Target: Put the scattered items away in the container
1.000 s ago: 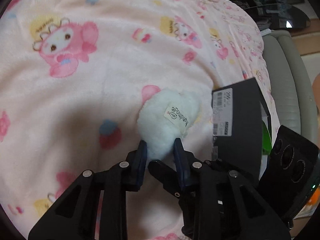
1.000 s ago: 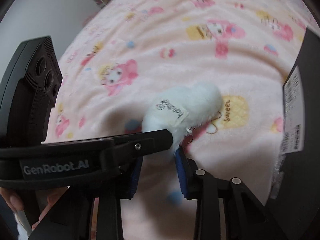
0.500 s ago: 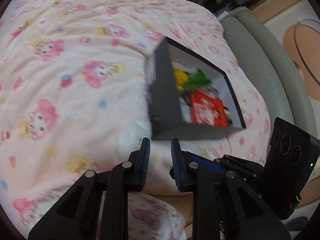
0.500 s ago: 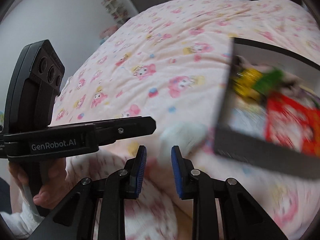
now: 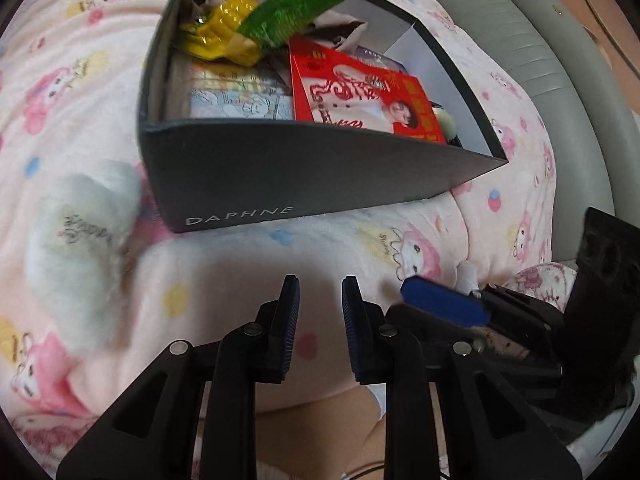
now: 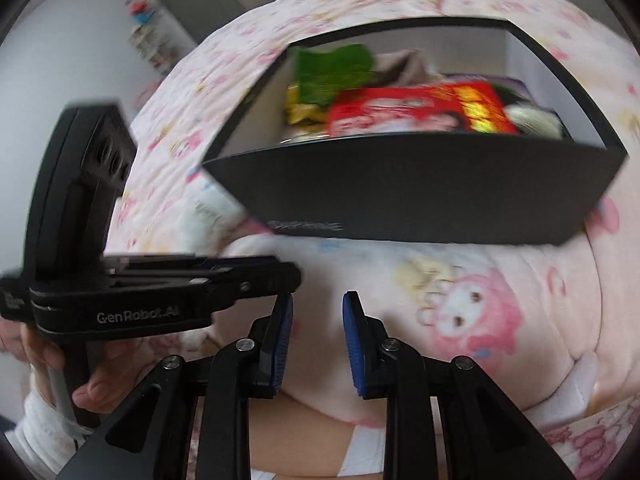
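Both hand-held grippers, left [image 5: 317, 304] and right [image 6: 317, 320], hang slightly parted and empty, while the white plush [image 5: 80, 248] lies outside the box [image 5: 304, 172] at its eight o'clock, likely forgotten.

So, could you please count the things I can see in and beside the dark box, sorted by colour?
White: 2, the fluffy white plush on the blanket beside the box, and a white fluffy item inside
Red: 1, the red packet
Green: 1, the green packet
Yellow: 1, the yellow packet
Pale blue: 1, the cartoon-printed packet
Total: 6, other items are too hidden to count.
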Motion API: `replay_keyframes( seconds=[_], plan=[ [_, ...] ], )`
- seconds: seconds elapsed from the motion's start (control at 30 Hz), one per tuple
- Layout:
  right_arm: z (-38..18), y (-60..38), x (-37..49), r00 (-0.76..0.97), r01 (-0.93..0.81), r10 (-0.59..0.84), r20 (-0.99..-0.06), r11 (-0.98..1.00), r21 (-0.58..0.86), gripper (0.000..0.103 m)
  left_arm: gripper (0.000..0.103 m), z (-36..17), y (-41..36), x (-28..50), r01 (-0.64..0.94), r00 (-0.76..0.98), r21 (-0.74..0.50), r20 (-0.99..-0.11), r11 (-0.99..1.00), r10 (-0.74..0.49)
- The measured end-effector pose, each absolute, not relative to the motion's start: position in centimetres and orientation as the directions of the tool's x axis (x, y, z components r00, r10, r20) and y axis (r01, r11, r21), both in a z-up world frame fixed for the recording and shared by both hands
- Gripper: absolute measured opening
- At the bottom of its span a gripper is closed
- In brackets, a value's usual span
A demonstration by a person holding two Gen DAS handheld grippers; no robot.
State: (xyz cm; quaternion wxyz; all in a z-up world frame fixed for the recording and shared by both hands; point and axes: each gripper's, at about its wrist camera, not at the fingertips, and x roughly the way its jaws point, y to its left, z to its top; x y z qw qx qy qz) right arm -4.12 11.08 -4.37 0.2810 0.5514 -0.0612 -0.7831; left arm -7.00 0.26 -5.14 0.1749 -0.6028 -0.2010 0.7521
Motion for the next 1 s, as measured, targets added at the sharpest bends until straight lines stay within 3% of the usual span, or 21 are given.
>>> replay_keyframes(
  seconds=[0.1, 0.37, 0.57, 0.77, 1.0],
  plan=[
    [-5.8, 12.5, -5.3, -0.216, 0.282, -0.546, -0.809, -0.828, 0.484, 0.022, 0.030, -5.3, -0.5, -6.9, 0.002, -0.237, -0.537, -0.820, -0.843, 0.521],
    [-5.1, 10.9, -6.2, -0.207, 0.307, -0.518, -0.830, -0.840, 0.447, 0.023, 0.033, -5.0, -3.5, -6.4, 0.102, -0.332, -0.593, -0.777, -0.798, 0.535],
    [-3.6, 8.3, -7.2, -0.183, 0.453, -0.473, -0.862, -0.819, 0.353, 0.041, 0.036, -6.1, -3.6, -7.1, 0.149, -0.282, -0.550, -0.820, -0.822, 0.497],
    [-7.1, 10.5, -8.9, -0.137, 0.279, -0.516, -0.846, -0.839, 0.467, 0.041, 0.037, -6.3, -3.7, -7.4, 0.169, -0.280, -0.511, -0.845, -0.843, 0.456],
    [-6.6, 13.3, -9.8, -0.226, 0.170, -0.554, -0.801, -0.832, 0.528, 0.041, 0.037, -6.4, -5.2, -7.2, 0.229, -0.306, -0.533, -0.833, -0.814, 0.460]
  ],
)
